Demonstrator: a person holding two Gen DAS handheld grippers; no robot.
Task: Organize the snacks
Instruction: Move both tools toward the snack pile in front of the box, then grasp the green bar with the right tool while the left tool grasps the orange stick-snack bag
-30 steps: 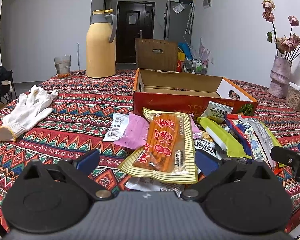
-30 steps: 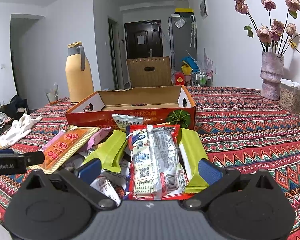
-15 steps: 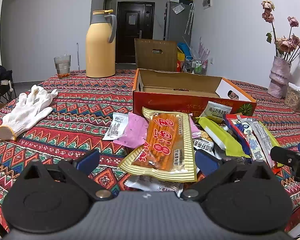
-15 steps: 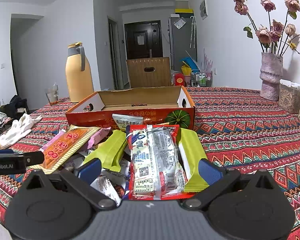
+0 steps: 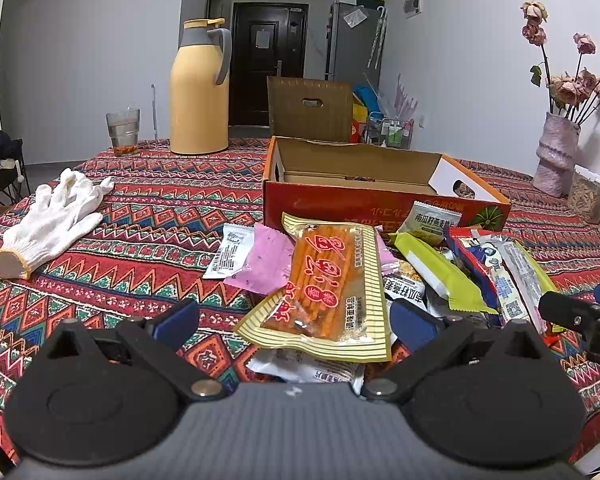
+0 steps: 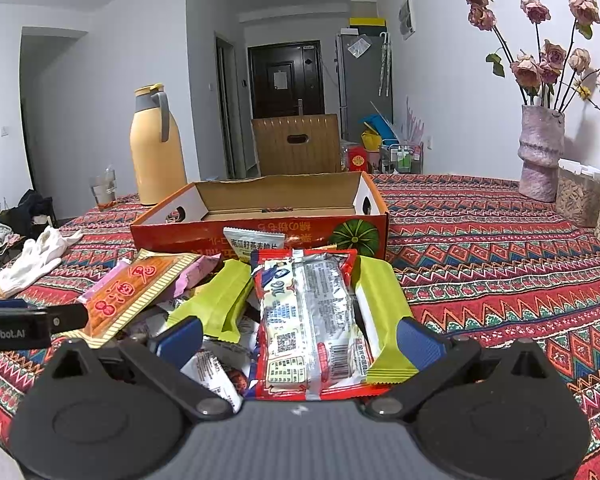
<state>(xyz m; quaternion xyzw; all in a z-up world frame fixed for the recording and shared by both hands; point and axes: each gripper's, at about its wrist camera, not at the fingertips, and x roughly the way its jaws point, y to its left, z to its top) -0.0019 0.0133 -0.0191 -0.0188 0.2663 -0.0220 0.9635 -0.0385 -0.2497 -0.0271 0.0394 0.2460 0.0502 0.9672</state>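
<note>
A heap of snack packets lies on the patterned tablecloth in front of an open red cardboard box point(image 5: 380, 204) point(image 6: 260, 228). My left gripper point(image 5: 296, 318) is open, its blue fingers either side of an orange-and-yellow striped packet point(image 5: 328, 280) point(image 6: 136, 292) on top of the heap. My right gripper point(image 6: 300, 338) is open too, straddling a red-and-silver packet point(image 6: 308, 312) point(image 5: 500, 272) flanked by two green packets point(image 6: 220, 300) point(image 6: 380, 312). A pink packet point(image 5: 266, 264) and small white packets point(image 5: 230, 250) lie at the heap's left. Each gripper's tip shows in the other's view.
A yellow thermos jug point(image 5: 198, 88) and a glass point(image 5: 123, 128) stand at the far left. A white work glove point(image 5: 52, 220) lies on the left of the table. A pink vase of dried roses point(image 6: 540, 152) and a jar point(image 6: 578, 196) stand at the right.
Both grippers have crept slightly closer to the snack heap; nothing has been gripped or shifted.
</note>
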